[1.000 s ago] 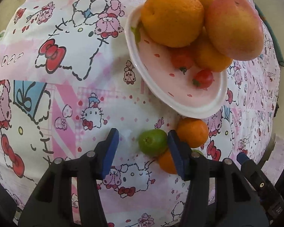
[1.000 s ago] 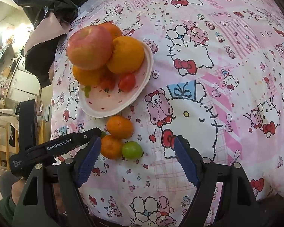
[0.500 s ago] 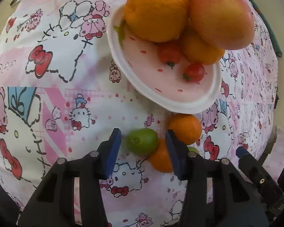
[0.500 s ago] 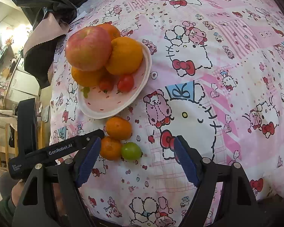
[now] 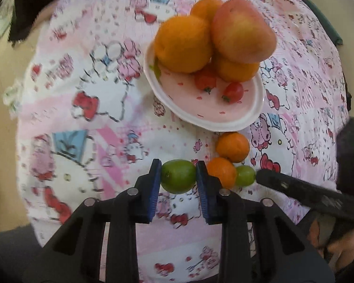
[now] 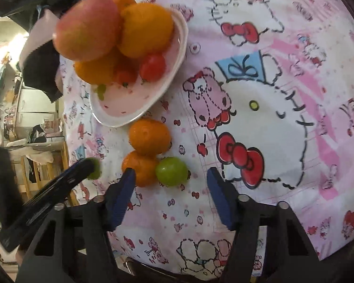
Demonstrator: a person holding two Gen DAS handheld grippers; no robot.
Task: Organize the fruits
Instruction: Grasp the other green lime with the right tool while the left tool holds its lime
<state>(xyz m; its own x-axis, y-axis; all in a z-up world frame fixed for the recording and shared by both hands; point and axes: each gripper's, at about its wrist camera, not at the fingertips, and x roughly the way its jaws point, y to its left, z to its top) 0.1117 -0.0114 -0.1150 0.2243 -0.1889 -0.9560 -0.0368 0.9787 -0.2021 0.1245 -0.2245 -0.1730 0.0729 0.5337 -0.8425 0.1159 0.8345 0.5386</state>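
My left gripper [image 5: 178,176] is shut on a green lime [image 5: 178,176] just above the pink cartoon tablecloth. Right of it lie two small tangerines [image 5: 232,146] and another green fruit [image 5: 245,175]. A pink plate [image 5: 224,120] beyond holds oranges, an apple [image 5: 243,30] and cherry tomatoes [image 5: 233,92]. My right gripper [image 6: 171,180] is open, low over the cloth, with a green fruit [image 6: 171,171] and a tangerine [image 6: 140,168] between its fingers. The plate [image 6: 134,115] lies beyond them in the right wrist view.
The table's edge drops off at the left of the right wrist view, with furniture [image 6: 35,155] and dark cloth [image 6: 40,70] beyond. The left gripper's body [image 6: 47,193] shows at the lower left there.
My left gripper has closed on the green lime and lifted back a little. My right gripper has moved forward and down toward the loose green fruit and tangerines.
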